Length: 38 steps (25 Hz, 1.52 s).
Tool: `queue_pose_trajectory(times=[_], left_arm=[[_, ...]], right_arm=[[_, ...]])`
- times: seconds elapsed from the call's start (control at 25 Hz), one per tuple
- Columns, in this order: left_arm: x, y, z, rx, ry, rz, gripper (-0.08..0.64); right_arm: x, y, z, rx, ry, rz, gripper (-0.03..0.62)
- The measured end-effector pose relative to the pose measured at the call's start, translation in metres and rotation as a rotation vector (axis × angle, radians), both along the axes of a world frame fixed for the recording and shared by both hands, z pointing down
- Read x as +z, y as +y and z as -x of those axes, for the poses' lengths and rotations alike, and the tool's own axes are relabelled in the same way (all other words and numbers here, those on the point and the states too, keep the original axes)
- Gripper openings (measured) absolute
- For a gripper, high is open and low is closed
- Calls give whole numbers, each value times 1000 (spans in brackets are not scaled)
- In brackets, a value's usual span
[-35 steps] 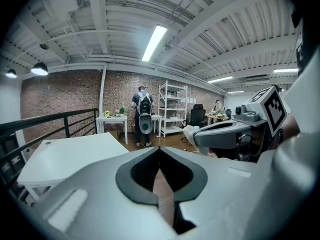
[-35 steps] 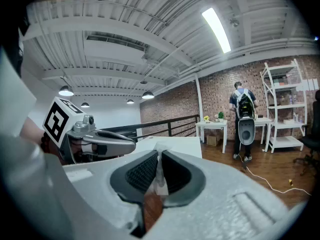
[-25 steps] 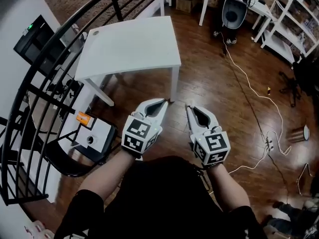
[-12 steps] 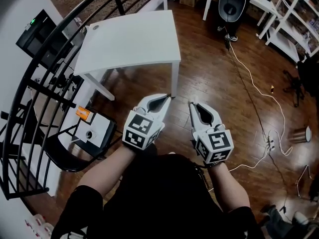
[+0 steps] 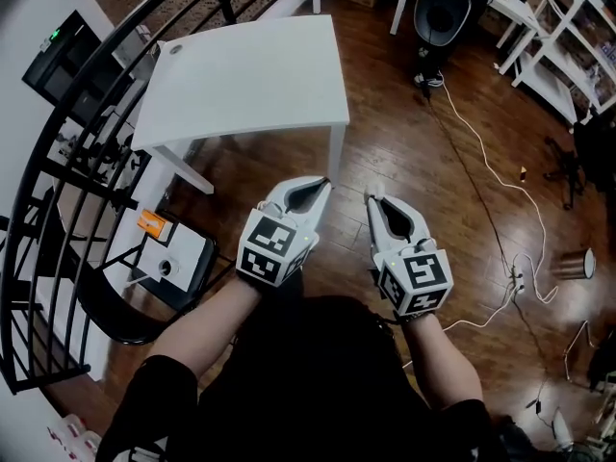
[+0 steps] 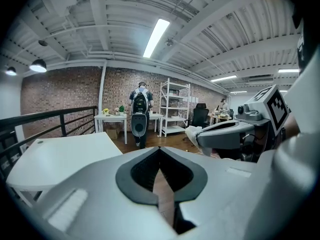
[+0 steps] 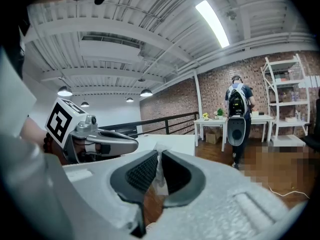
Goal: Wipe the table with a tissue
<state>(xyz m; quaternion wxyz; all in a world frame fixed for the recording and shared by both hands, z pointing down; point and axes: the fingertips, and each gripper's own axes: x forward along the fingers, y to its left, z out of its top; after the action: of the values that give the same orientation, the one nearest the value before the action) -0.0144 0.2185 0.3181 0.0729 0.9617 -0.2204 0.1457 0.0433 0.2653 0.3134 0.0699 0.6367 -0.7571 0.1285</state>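
Far left in the head view, a black railing (image 5: 87, 94) curves around a black chair (image 5: 115, 306). A white table (image 5: 241, 75) stands just right of the railing on the wood floor (image 5: 404, 133), its top bare, its long axis running left to right.

The left gripper (image 5: 324, 182) is held in front of the person, below the table's near right leg and apart from the table. It points up and to the right. In the left gripper view its jaws are pressed together at the tips, with only floor visible through the gap between the pads.

The right gripper (image 5: 371, 199) is held just beside the left one, level with it, and points up and slightly left. Its jaws are closed on the tissue (image 7: 159, 170). The tissue is a thin white strip pinched flat between the pads. Its long axis runs along the jaws, and a small crumpled tuft sticks out past the tips, pointing forward toward the table. The tissue is in the air, well apart from the table.

To the right, a white cable (image 5: 481, 152) trails across the floor. White shelves (image 5: 568, 37) stand at the far right.
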Motion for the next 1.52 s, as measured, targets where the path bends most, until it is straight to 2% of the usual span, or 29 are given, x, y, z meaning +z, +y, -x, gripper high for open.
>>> queue_pose_trajectory(times=[0.44,0.92,1.16,1.52], left_arm=[[16,-106,-3,13,11,51,11],[42,-213,-9,81,-9,103,11],[57,-239,0,121,-32,134,11],[70,-258,2,107,-36,168,11]], right_arm=[[16,-107,1,10,7,66,15],[29,-218,-1,63,18,149,15],[39,-252,4,90,15,191,15],[47,-274,0,85,24,224,16]])
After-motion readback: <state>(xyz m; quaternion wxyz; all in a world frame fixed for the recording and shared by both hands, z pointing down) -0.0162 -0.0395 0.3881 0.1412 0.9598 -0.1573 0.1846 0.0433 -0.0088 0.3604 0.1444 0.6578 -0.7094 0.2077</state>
